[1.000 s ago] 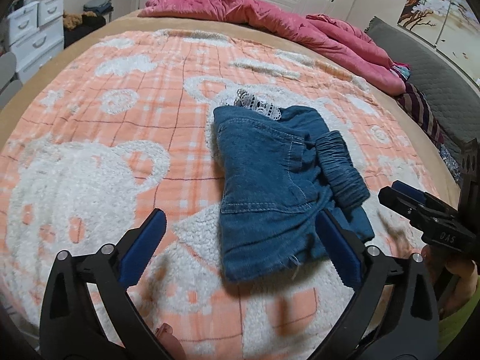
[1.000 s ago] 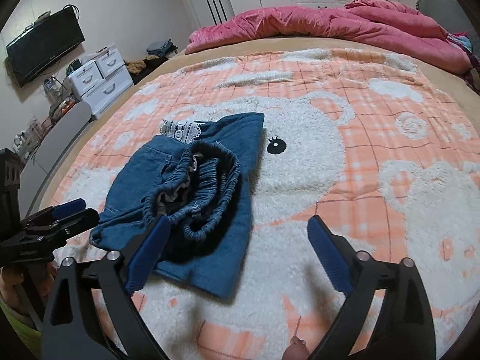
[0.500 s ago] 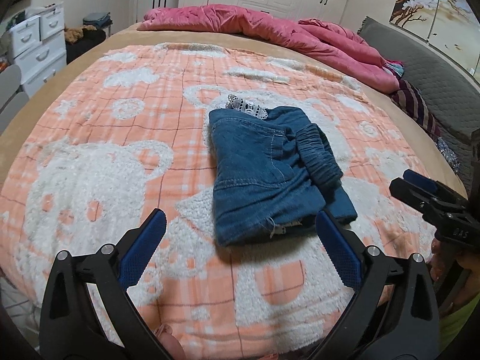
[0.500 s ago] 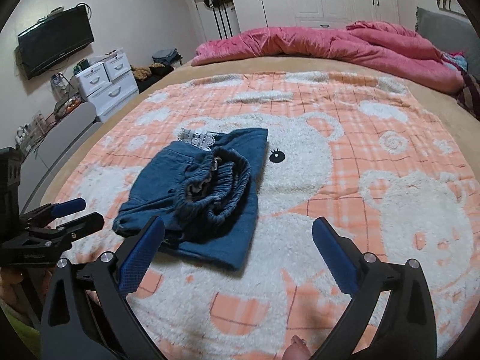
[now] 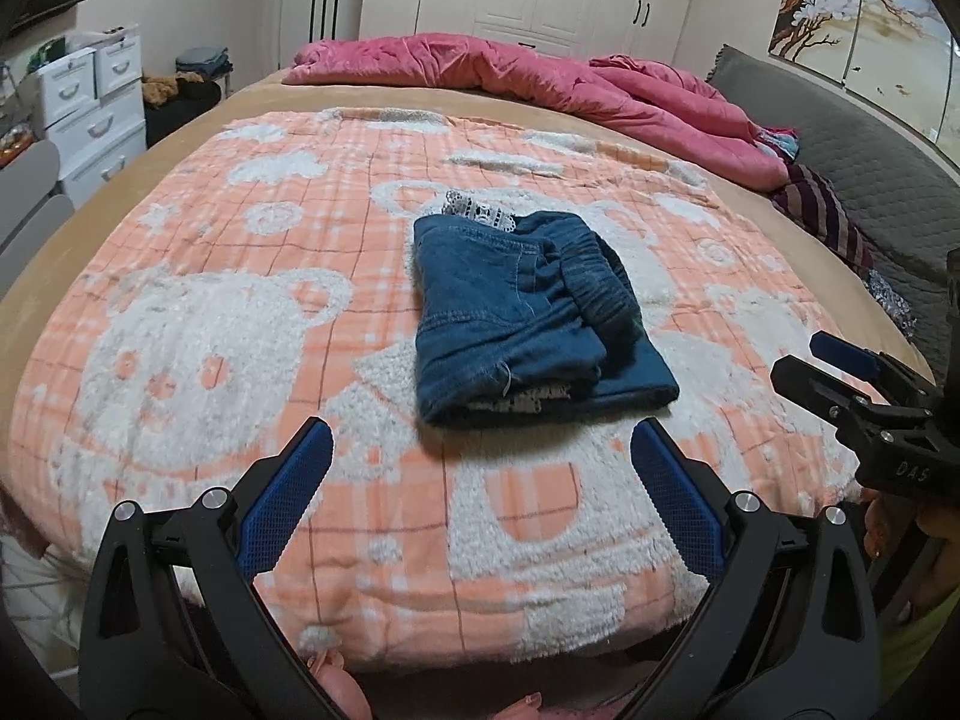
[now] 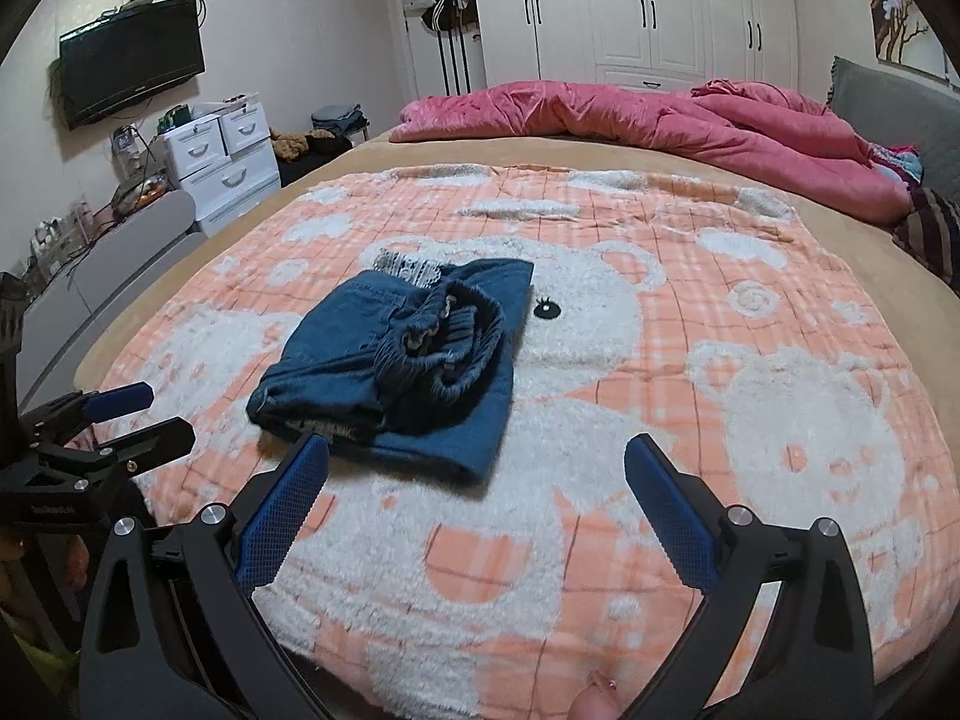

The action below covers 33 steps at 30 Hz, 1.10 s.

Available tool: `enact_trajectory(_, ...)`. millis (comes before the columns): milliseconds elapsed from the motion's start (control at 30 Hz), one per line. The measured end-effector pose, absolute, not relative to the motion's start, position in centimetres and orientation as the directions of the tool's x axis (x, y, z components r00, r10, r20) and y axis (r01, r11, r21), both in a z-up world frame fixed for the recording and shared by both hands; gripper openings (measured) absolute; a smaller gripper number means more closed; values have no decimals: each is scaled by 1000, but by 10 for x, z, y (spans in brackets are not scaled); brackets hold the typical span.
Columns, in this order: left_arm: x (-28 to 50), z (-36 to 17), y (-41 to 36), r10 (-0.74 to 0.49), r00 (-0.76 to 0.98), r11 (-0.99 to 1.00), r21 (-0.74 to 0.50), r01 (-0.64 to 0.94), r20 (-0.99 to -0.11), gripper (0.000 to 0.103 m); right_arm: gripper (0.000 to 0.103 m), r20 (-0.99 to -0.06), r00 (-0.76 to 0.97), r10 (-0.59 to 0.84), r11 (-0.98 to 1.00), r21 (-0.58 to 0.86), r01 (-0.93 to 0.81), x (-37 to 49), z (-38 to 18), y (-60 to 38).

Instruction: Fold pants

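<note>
Since a second ago both grippers have drawn back from the bed, so the folded pants [image 5: 528, 324] now sit farther off and smaller in each wrist view, clear of the fingers.

The bed [image 5: 798, 252], tan at its edges, fills most of both views. Over it lies a peach plaid blanket [image 5: 336, 252] with fluffy white bears. A pink quilt [image 5: 516, 72] is bunched along the far edge at 12 o'clock, and a grey headboard [image 5: 864, 150] runs along the 2 o'clock side. White wardrobes [image 6: 654, 6] stand behind, a white drawer unit [image 6: 222, 156] at 10 o'clock in the right wrist view, with a wall television [image 6: 129, 60] above it.

The pants, blue denim, lie folded into a compact stack near the middle of the blanket; the gathered elastic waistband [image 6: 447, 336] is heaped on top, and a strip of white lace trim [image 5: 480, 213] shows at the far end.

The left gripper [image 5: 480, 492] hangs near the foot of the bed at 6 o'clock of the pants, blue-padded fingers spread wide and holding nothing. The right gripper [image 6: 477, 492] is likewise spread and empty, apart from the cloth.
</note>
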<state>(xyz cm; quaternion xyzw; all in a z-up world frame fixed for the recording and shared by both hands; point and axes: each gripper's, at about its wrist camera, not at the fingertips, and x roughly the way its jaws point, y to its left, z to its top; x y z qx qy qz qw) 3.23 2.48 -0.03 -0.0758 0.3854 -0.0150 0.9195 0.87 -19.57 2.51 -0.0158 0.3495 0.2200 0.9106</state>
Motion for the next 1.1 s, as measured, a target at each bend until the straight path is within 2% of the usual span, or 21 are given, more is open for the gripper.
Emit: enact_trajectory(1100, 8, -34, 12, -73, 677, 990, -135, -39, -733, 94, 99, -677, 639, 366, 912, 124, -392, -23, -14, -203)
